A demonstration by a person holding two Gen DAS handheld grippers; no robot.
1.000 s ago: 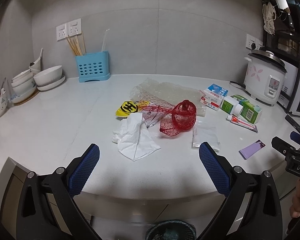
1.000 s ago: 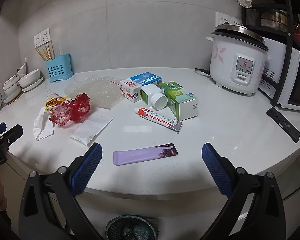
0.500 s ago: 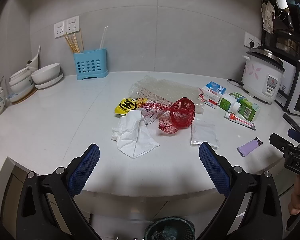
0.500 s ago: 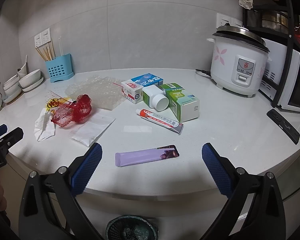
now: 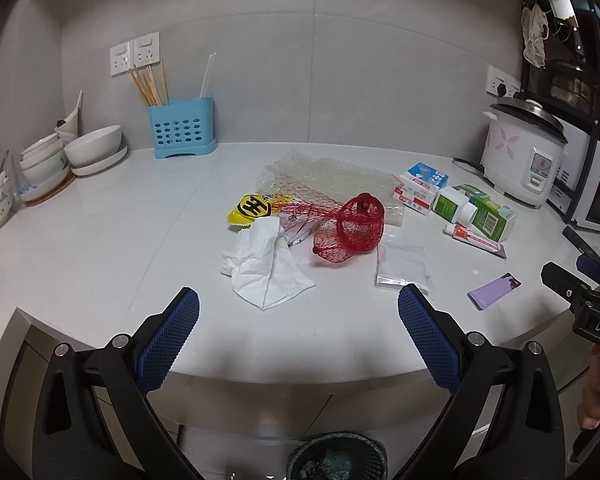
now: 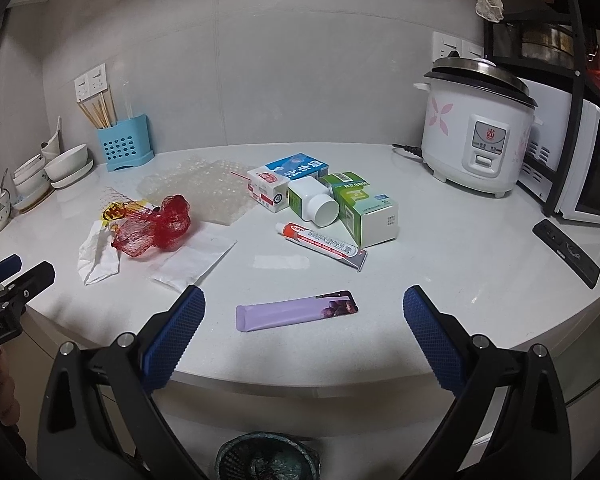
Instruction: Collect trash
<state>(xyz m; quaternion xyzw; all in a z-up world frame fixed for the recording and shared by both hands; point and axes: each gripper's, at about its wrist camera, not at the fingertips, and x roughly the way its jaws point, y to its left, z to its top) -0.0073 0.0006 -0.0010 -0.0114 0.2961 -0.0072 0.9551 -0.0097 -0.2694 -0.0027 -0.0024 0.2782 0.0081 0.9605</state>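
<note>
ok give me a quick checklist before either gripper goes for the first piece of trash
1. Left hand-held gripper open and empty: ok.
2. Right hand-held gripper open and empty: ok.
3. Purple wrapper lies flat between the right fingers' line of approach, nothing on top: ok.
4. White tissue ahead of the left gripper, apart from the clear bag: ok; whether it is clear of the red net: cannot tell.
5. Trash bin sits below the counter edge, open top: ok.
6. Room left in the bin: cannot tell.
</note>
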